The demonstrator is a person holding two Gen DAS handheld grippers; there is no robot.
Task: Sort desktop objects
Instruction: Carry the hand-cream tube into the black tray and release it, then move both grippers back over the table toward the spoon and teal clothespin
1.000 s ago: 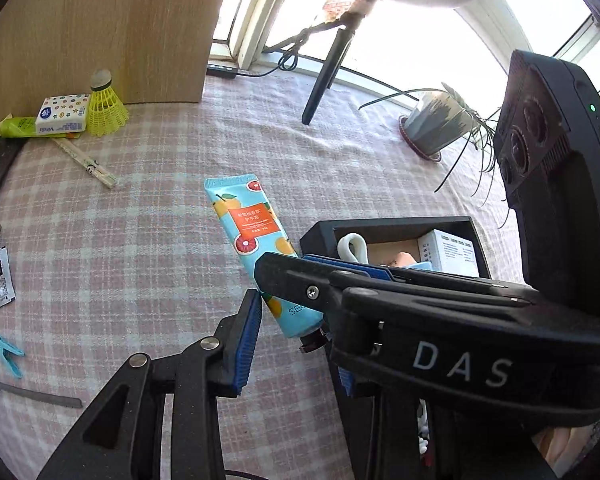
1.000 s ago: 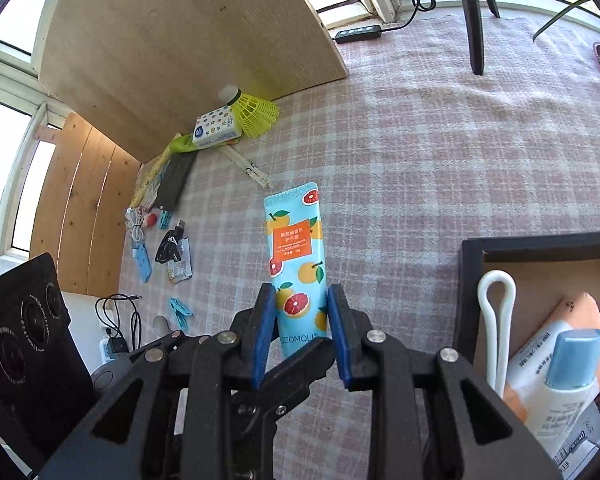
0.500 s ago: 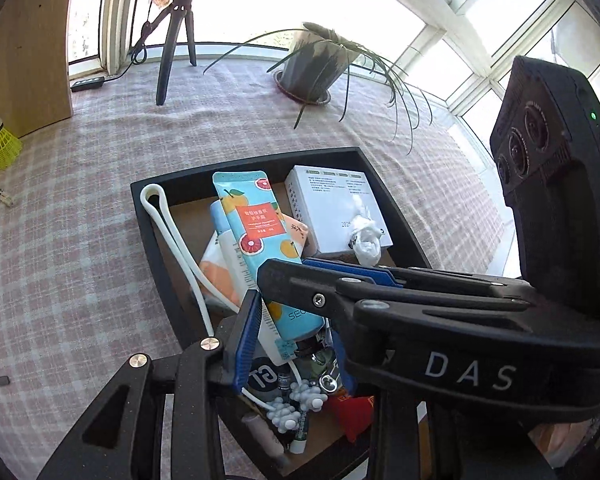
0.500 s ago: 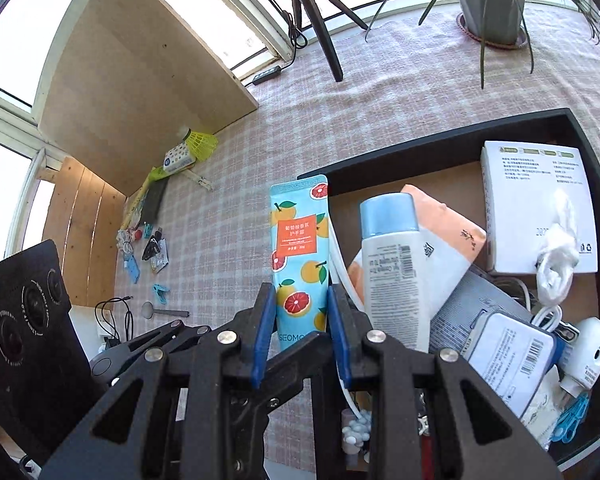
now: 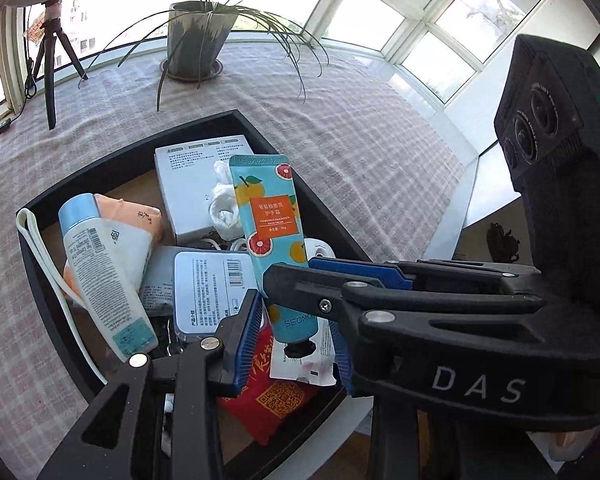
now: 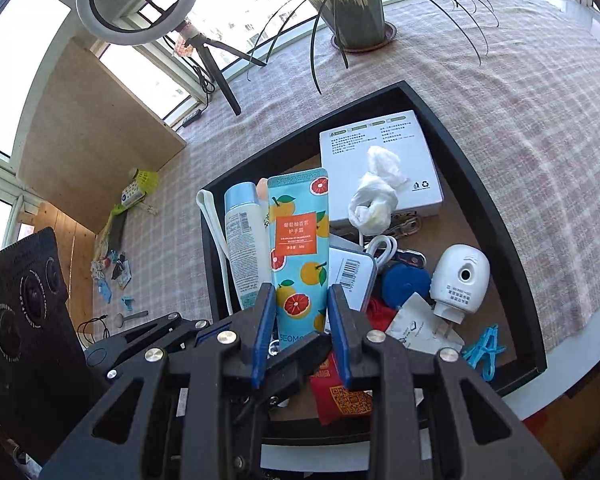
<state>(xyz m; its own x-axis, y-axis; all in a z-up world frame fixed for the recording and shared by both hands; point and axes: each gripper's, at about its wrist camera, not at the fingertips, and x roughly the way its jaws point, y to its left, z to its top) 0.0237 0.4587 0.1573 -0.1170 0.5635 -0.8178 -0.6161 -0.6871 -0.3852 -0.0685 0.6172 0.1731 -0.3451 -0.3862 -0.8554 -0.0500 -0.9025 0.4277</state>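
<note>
A blue hand-cream tube (image 5: 272, 236) printed with oranges and grapefruit is held above the black tray (image 5: 80, 172); it also shows in the right wrist view (image 6: 300, 256). Both grippers grip its cap end: my left gripper (image 5: 296, 332) and my right gripper (image 6: 302, 324) are each shut on it, their fingers crossing. The tray (image 6: 496, 216) below is full: a white box (image 6: 380, 160), a lotion bottle (image 5: 104, 276), a white plug device (image 6: 460, 280), a red packet (image 6: 340, 396).
A potted plant (image 6: 352, 8) stands behind the tray. A ring light on a tripod (image 6: 140, 0) and a wooden board (image 6: 92, 120) are at the left. A shuttlecock (image 6: 148, 178) and small items (image 6: 112, 272) lie on the checked cloth at the left.
Both grippers have carried the tube from the cloth at the left over to above the tray, turning right. The grip on the tube has not changed.
</note>
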